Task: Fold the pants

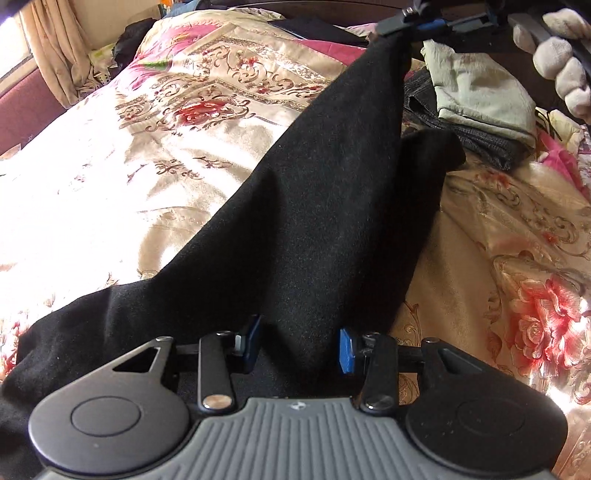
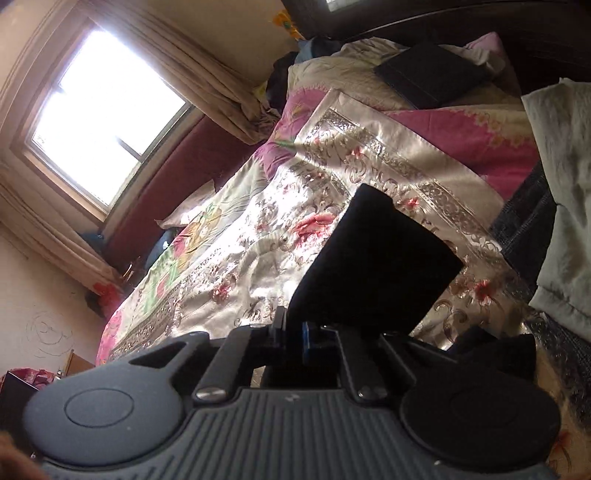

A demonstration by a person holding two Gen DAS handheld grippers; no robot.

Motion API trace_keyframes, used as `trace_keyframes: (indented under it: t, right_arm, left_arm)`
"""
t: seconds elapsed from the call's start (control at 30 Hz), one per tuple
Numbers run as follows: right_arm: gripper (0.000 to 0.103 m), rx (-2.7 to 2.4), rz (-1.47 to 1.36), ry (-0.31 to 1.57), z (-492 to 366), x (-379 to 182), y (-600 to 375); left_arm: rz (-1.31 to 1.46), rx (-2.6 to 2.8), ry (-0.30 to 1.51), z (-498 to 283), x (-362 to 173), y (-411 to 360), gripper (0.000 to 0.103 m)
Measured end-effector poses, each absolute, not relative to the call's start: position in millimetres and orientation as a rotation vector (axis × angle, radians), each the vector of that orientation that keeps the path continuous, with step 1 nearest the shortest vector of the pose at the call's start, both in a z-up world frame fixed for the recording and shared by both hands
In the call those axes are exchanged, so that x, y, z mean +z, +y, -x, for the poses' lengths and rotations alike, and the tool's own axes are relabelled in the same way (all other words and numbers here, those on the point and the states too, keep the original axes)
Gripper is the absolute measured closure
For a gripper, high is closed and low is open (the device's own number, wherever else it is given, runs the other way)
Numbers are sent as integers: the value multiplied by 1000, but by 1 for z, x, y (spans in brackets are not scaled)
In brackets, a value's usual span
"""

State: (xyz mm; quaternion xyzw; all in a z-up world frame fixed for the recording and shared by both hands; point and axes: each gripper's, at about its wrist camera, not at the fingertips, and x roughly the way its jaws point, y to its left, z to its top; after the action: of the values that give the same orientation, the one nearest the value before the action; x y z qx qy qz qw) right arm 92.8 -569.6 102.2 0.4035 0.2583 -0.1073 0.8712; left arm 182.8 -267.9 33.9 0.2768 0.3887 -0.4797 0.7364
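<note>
Black pants (image 1: 314, 229) stretch across the floral bedspread (image 1: 129, 155) from near me to the far right. My left gripper (image 1: 298, 345) is open, its blue pads on either side of a raised fold of the pants. My right gripper (image 2: 293, 332) is shut on the pants (image 2: 373, 258) and holds a flap of them up above the bed. It also shows in the left wrist view (image 1: 397, 27), pinching the far end of the pants high up, held by a gloved hand (image 1: 561, 55).
A stack of folded clothes, pale green (image 1: 480, 96) on dark grey (image 1: 476, 140), lies at the right of the bed. A dark flat object (image 2: 428, 75) lies near the pillows. A window (image 2: 103, 114) with curtains is on the left.
</note>
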Motion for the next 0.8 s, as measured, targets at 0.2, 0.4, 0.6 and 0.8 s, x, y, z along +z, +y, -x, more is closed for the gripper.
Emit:
trace_keyframes:
  t: [0.2,0.4,0.6,0.8]
  right_arm:
    - [90,-416,-962,746,-55,36,-581]
    - [81,-441,-1043,731,-46,16,-585]
    - [91,-370,-988,665,-79,35,-588]
    - [91,-210,-927,607,-129,68,-580]
  left_arm:
    - [-638,-1077,888,-178,16,-268,48]
    - [-652,-1086,893,-180,16,-274,48]
    - [-627,-1086,877,-185,17,-281,46]
    - [-598,-1092,861,-187,13,-298,46]
